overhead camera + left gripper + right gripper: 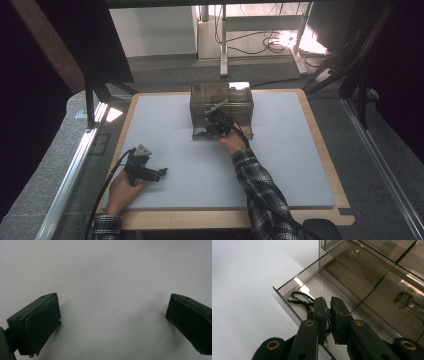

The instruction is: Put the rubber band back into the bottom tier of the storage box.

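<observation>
We saw a mat (175,150) lying on the table (320,150), covering nearly all of it. At the far middle of the mat stood a box of drawers (221,102). Its bottom drawer (294,288) was pulled out toward the person, and a twisted cord (299,298) lay inside that drawer near its front wall. The right gripper (329,307) sat over the open drawer, just behind the cord, its jaws close together around a bit of cord. The left gripper (145,170) rested on the mat at the near left, well apart from the box, jaws spread over bare mat. Beyond the table stood a desk frame (225,45) with cables (272,42) on the floor.
</observation>
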Available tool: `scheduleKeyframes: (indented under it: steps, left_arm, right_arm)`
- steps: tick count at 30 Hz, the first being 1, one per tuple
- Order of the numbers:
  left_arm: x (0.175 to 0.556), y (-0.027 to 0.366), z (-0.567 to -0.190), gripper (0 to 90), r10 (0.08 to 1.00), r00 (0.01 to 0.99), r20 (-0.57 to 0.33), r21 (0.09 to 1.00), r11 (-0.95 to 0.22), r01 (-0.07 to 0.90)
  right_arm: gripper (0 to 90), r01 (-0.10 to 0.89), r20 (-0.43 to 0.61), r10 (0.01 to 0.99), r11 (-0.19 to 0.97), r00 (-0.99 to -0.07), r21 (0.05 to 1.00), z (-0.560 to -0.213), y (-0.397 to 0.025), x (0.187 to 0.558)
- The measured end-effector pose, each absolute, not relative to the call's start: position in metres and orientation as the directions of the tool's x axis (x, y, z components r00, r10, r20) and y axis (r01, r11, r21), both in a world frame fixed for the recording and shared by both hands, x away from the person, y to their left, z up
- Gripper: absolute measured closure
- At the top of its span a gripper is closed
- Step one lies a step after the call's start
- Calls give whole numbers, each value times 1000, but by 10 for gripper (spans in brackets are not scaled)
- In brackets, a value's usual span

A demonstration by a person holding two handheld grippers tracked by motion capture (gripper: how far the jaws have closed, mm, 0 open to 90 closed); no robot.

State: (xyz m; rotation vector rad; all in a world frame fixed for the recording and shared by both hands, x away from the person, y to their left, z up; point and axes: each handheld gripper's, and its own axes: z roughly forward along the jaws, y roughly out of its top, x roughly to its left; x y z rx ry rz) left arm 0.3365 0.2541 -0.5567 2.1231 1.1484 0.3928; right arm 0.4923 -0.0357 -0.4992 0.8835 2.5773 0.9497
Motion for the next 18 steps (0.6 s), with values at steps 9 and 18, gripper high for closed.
scheduleKeyframes:
  steps: [9, 18]
  left_arm:
    - [337, 254, -557, 0, 823, 565, -53, 689, -379, 618]
    - [337, 254, -557, 0, 823, 565, -53, 689, -379, 618]
  right_arm:
    - [728, 429, -56, 608, 620, -792, 657, -493, -37, 487]
    - [673, 413, -58, 592, 626, -804, 661, -486, -39, 480]
